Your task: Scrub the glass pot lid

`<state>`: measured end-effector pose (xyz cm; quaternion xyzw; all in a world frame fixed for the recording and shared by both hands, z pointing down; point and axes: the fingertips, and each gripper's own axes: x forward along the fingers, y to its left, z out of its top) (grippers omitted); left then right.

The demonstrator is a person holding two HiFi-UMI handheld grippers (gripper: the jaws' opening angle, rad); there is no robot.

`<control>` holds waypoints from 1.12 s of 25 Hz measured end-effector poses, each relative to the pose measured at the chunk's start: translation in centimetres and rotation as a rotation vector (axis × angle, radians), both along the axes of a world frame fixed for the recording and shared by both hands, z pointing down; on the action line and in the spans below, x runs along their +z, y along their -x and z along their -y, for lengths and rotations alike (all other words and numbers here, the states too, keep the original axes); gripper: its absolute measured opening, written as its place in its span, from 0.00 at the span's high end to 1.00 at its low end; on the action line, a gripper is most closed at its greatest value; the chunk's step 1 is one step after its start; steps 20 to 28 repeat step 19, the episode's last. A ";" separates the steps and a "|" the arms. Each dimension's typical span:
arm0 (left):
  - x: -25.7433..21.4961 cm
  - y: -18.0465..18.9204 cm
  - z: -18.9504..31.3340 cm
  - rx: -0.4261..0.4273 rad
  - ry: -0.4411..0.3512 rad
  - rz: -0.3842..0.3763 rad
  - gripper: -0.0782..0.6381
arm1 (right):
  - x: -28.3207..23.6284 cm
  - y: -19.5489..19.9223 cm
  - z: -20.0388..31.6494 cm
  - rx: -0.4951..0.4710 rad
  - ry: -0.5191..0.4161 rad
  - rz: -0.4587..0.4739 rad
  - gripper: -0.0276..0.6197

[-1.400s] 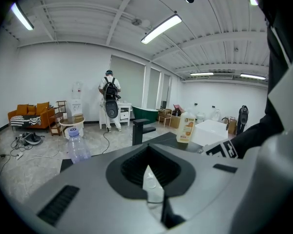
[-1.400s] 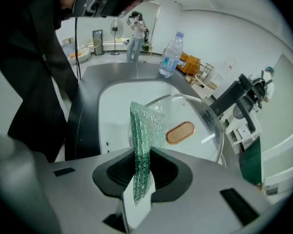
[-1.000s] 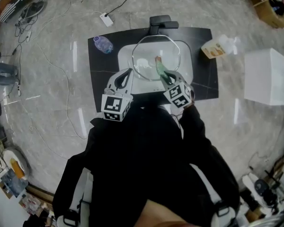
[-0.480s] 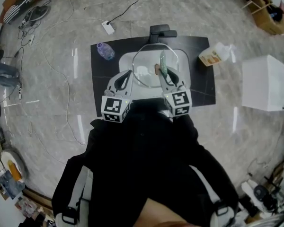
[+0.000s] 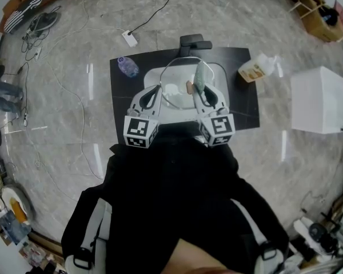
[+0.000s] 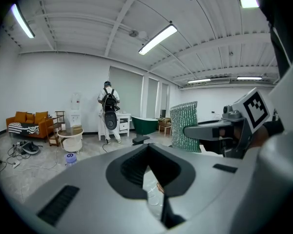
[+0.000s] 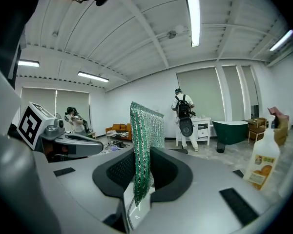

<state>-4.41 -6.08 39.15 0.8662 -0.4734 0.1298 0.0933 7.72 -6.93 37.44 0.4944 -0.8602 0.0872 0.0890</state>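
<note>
A pale marble floor strewn with cables surrounds a low black mat [image 5: 120, 101], and at the centre of the head view a white basin [image 5: 151, 73] sits on it. The glass pot lid [image 5: 183, 84] stands on edge over that basin, probably so that any drips fall inside. The left gripper [image 5: 157, 89] has its jaws pressed onto the lid's rim from the lower left, which steadies the lid and leaves its face open to the other tool. The right gripper [image 5: 199, 91] pinches a green sponge [image 5: 200, 74] upright between its jaws. Its textured side is turned toward the glass, well placed for rubbing. In the right gripper view the sponge [image 7: 144, 150] rises out of the clamped jaws, with a white layer at its base. A detergent bottle [image 5: 257, 67] stands on the mat at the upper right, near but apart from the basin. A small plastic bottle [image 5: 126, 66] lies at the mat's upper left. Much is hard to read. In the left gripper view the clear lid [image 6: 154, 189] shows only as a thin glint between the jaws, and a brownish spot there may be its knob. Whether the sponge touches the glass cannot be told — the lid's outline is faint from above, and the person's dark clothing fills the lower half of that frame.
</note>
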 end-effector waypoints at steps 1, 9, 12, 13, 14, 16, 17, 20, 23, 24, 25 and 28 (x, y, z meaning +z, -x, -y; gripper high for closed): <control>0.0 0.0 0.0 0.001 0.000 -0.001 0.89 | 0.0 0.1 -0.1 -0.006 -0.003 0.008 0.85; -0.1 0.3 0.0 0.016 -0.004 -0.014 0.89 | 0.3 0.4 -0.5 -0.010 0.005 0.010 0.85; -0.1 0.6 -0.2 0.018 0.000 -0.011 0.89 | -0.1 0.7 -0.9 -0.021 0.008 0.032 0.85; 0.0 0.7 -0.2 0.017 0.001 -0.011 0.89 | -0.3 0.9 -1.0 -0.024 0.011 0.037 0.85; 0.0 0.7 -0.2 0.016 0.002 -0.012 0.89 | -0.4 1.0 -1.1 -0.029 0.013 0.045 0.85; 0.1 0.7 -0.2 0.014 0.002 -0.017 0.89 | -0.4 1.1 -1.3 -0.038 0.017 0.054 0.85; 0.1 0.7 -0.3 0.013 0.002 -0.021 0.89 | -0.2 1.0 -1.3 -0.036 0.022 0.051 0.85; 0.3 0.7 -0.4 0.011 0.002 -0.028 0.89 | 0.2 0.6 -1.5 -0.025 0.039 0.038 0.85; 0.3 0.7 -0.4 0.011 0.002 -0.028 0.89 | 0.2 0.6 -1.5 -0.025 0.039 0.038 0.85; 0.3 0.7 -0.4 0.011 0.002 -0.028 0.89 | 0.2 0.6 -1.5 -0.025 0.039 0.038 0.85; 0.3 0.7 -0.4 0.011 0.002 -0.028 0.89 | 0.2 0.6 -1.5 -0.025 0.039 0.038 0.85; 0.3 0.7 -0.4 0.011 0.002 -0.028 0.89 | 0.2 0.6 -1.5 -0.025 0.039 0.038 0.85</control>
